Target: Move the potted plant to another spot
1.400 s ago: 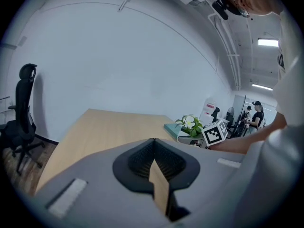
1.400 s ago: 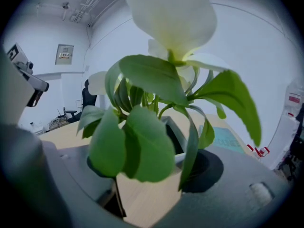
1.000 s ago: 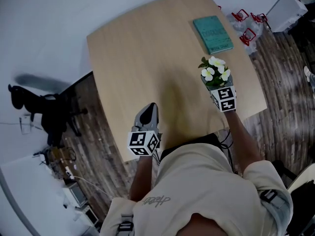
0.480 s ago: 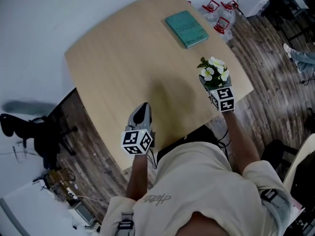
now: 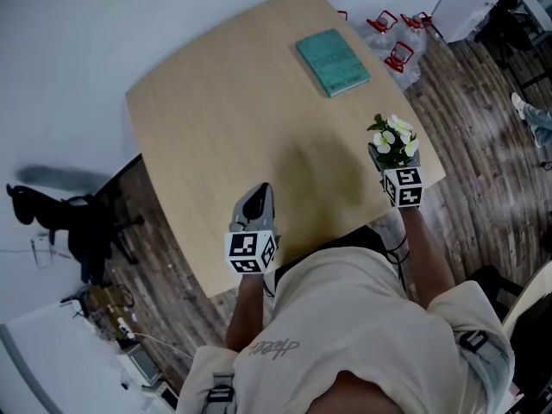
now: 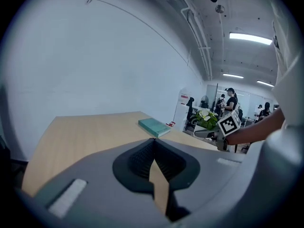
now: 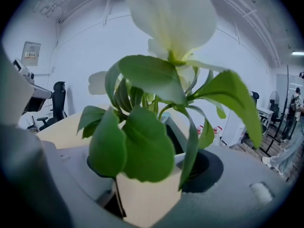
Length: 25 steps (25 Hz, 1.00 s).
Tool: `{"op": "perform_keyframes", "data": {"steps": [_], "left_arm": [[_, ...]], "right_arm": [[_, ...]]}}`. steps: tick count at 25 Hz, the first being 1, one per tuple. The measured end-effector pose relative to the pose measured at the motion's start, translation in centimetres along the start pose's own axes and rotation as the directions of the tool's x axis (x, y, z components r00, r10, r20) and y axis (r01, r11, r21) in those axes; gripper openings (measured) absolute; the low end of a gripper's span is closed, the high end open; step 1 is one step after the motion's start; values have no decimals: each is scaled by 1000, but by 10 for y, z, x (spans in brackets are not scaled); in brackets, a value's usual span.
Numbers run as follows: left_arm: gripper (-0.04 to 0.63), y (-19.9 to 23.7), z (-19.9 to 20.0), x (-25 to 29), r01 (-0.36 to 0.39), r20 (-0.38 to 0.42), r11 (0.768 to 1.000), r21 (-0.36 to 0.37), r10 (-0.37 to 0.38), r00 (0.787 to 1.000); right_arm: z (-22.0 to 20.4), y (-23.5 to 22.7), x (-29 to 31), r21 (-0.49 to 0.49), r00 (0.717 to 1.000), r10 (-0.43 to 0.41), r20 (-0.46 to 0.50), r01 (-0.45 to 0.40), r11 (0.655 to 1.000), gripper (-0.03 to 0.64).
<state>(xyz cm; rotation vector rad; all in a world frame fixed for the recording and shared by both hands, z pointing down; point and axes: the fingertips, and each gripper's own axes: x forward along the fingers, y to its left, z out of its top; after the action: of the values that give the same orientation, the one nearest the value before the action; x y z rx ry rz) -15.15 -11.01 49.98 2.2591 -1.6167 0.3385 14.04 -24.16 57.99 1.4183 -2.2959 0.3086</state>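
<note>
Pale wood worktop, head view: bare but for a teal book near its far edge; the cover's print is too small to read.
Plant, head view: white blooms and green leaves, at the worktop's right edge near the front corner, in the right gripper.
Left gripper, head view: over the front edge, well apart from the plant, with a black-and-white marker cube at its rear.
Floor, head view: dark planks; a black chair at left, clear packs with red handles past the far corner.
Left gripper view, fingers: clenched tip to tip, nothing between them; the book lies ahead, the plant and the right gripper off to the right.
Right gripper view, fingers: grasping the plant's cream pot on both sides; leaves and a white bloom fill the frame.
Right gripper view, writing: a wall sign at left, too blurred to read.
Pot's base: whether it rests on the worktop or hangs clear cannot be told.
</note>
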Motion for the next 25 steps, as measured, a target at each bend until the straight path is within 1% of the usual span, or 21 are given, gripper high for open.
{"op": "perform_keyframes", "data": {"steps": [4, 8, 11, 15, 18, 22, 25], "left_arm": [[18, -18, 12, 16, -31, 4, 999, -29, 31, 1000], [18, -32, 19, 32, -42, 10, 992, -118, 44, 999], [18, -39, 20, 44, -66, -2, 987, -148, 66, 998], [18, -56, 23, 64, -92, -9, 983, -156, 92, 996], [18, -74, 29, 78, -92, -2, 984, -155, 93, 996], [18, -89, 31, 86, -97, -18, 989, -111, 96, 995], [18, -89, 28, 87, -116, -36, 988, -101, 113, 993]], "right_arm": [[-6, -33, 10, -1, 1000, 27, -5, -27, 1000, 345], [-12, -69, 21, 24, 1000, 26, 9, -26, 999, 345], [-15, -93, 30, 47, 1000, 27, 6, -28, 999, 345], [-15, -122, 42, 64, 999, 38, 22, -39, 997, 345], [-21, -140, 50, 64, 999, 41, 20, -42, 997, 345], [-36, -147, 61, 17, 999, 52, -12, -52, 999, 345], [-50, -146, 72, -27, 997, 64, -43, -65, 998, 346]]}}
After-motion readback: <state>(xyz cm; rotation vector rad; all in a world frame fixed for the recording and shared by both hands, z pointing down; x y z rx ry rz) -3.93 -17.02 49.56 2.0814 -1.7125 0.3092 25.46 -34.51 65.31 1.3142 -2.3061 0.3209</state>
